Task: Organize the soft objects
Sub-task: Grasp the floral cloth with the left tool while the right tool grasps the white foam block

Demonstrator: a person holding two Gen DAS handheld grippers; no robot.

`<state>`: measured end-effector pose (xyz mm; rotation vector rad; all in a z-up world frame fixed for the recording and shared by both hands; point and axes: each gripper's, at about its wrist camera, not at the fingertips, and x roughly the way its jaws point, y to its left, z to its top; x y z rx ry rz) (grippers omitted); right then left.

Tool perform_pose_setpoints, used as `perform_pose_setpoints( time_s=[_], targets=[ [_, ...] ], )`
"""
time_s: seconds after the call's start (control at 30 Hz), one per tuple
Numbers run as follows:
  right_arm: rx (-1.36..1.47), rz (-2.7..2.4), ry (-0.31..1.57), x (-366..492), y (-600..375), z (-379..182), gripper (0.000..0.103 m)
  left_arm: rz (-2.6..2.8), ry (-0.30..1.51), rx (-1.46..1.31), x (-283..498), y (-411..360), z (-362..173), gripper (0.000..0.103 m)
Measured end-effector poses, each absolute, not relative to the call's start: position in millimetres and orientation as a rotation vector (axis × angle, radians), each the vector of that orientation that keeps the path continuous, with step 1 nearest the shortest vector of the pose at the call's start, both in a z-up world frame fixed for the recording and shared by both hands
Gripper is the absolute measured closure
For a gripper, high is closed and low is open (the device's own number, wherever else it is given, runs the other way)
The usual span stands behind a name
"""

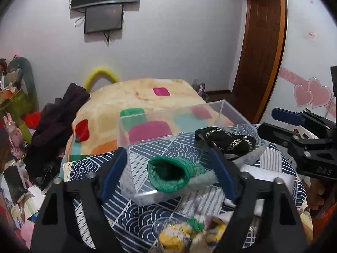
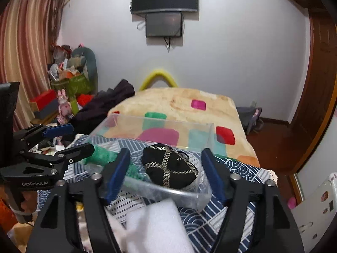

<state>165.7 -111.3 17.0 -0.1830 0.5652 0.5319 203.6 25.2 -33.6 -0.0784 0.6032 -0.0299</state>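
Note:
A clear plastic box (image 1: 147, 196) stands on a blue patterned cloth (image 1: 139, 217). Inside it lie a green knitted sock (image 1: 168, 177) and a black rolled item with gold chain trim (image 1: 227, 140). My left gripper (image 1: 170, 168) is open, its blue pads on either side of the green sock, holding nothing. My right gripper (image 2: 166, 175) is open, its pads on either side of the black item (image 2: 170, 166), above the box's near wall (image 2: 168, 191). The green sock (image 2: 103, 156) shows at the left in the right wrist view. Each gripper appears in the other's view.
A white foam block (image 2: 155, 227) lies on the cloth in front of the box. A clear bag of yellow, white and green soft pieces (image 1: 189, 234) lies near my left gripper. A bed with a patterned blanket (image 2: 179, 105) is behind. Dark clothes (image 1: 54, 126) are piled at left.

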Motion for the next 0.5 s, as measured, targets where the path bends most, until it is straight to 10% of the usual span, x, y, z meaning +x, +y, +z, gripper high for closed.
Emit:
perform_pose_setpoints(
  time_s=[0.5],
  targets=[
    [-0.122, 0.537, 0.626, 129.1, -139.7, -33.6, 0.004, -0.017, 0.59, -0.045, 136.7, 13.8, -58.2, 0.01]
  ],
)
